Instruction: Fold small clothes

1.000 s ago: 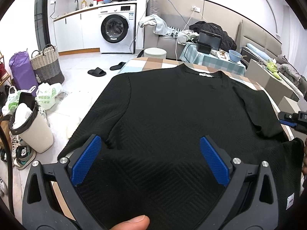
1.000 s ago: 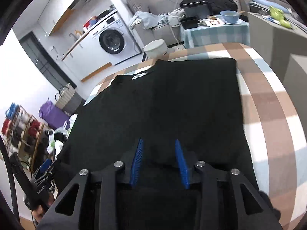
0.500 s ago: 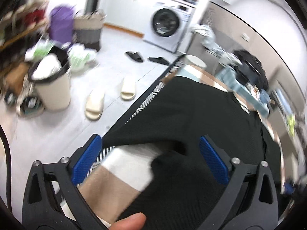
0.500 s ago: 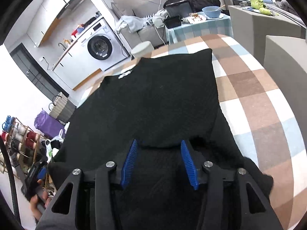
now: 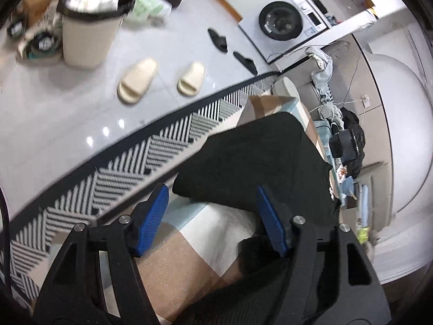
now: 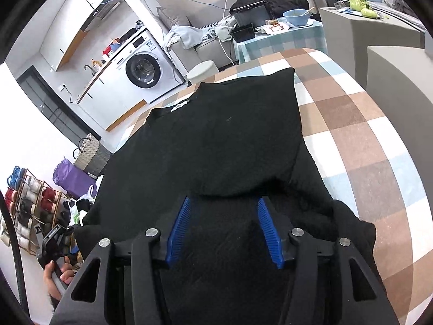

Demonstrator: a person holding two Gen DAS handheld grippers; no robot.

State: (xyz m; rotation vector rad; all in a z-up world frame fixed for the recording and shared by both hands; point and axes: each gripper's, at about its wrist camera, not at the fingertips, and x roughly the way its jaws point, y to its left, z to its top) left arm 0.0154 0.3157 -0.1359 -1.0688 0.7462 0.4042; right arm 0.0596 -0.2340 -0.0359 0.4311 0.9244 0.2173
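One table, spread with a brown, white and pale-blue checked cloth (image 6: 360,124), and on it one black textured knit top (image 6: 216,135), lying flat with its neckline and white label at the far end. The right side is folded in along a straight edge; the near hem is bunched up into a loose ridge.

I judge we're mid-fold: sides being brought in, the bottom not yet turned up.

Two grippers in play. The right gripper (image 6: 223,228) hovers over the rumpled hem, blue pads apart; its jaws have just been opening, cloth lies below and between them, nothing pinched. The left gripper (image 5: 212,218) sits out by the table's left edge, over bare checked cloth, its jaws just been closing but still gaping, empty. A black sleeve end (image 5: 251,159) lies just ahead of it, not touched.

Next move, I'd say: the left needs to reach forward, nip that sleeve edge and carry it across the body.

Off the table: two cream slides (image 5: 138,80), two black slippers (image 5: 217,39), one beige bin (image 5: 86,27).
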